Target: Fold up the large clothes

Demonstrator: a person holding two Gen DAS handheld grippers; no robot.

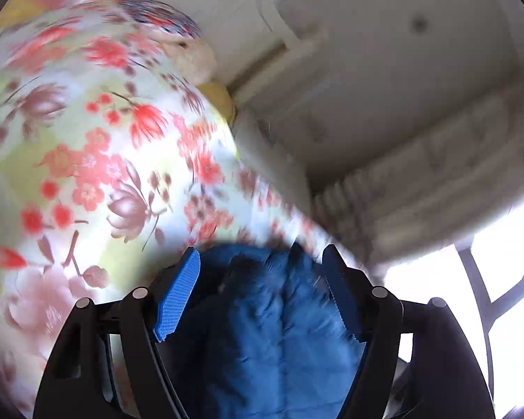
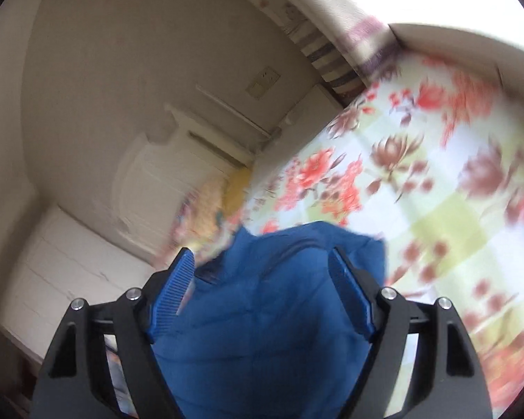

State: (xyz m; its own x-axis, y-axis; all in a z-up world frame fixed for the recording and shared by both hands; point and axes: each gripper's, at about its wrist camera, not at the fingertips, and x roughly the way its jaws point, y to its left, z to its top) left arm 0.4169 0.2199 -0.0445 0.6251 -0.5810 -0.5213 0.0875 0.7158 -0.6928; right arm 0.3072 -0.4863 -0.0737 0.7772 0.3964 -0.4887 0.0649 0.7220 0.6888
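Note:
A dark blue quilted garment [image 1: 269,331] lies on a floral bed sheet [image 1: 87,139] and fills the space between the blue pads of my left gripper [image 1: 262,255]. Its jaws stand wide apart and the pads do not pinch the cloth. In the right wrist view the same blue garment [image 2: 262,331] lies bunched between the fingers of my right gripper [image 2: 261,254], also spread wide, with the pads clear of the fabric. The flowered sheet [image 2: 436,192] spreads out to the right of it. Both views are blurred.
A pillow [image 1: 188,52] and a yellow item [image 1: 220,97] sit at the bed's far end. White panelled furniture [image 1: 332,70] and a bright window [image 1: 506,279] lie beyond. A white headboard [image 2: 178,160] and a low white cabinet [image 2: 70,262] stand left of the bed.

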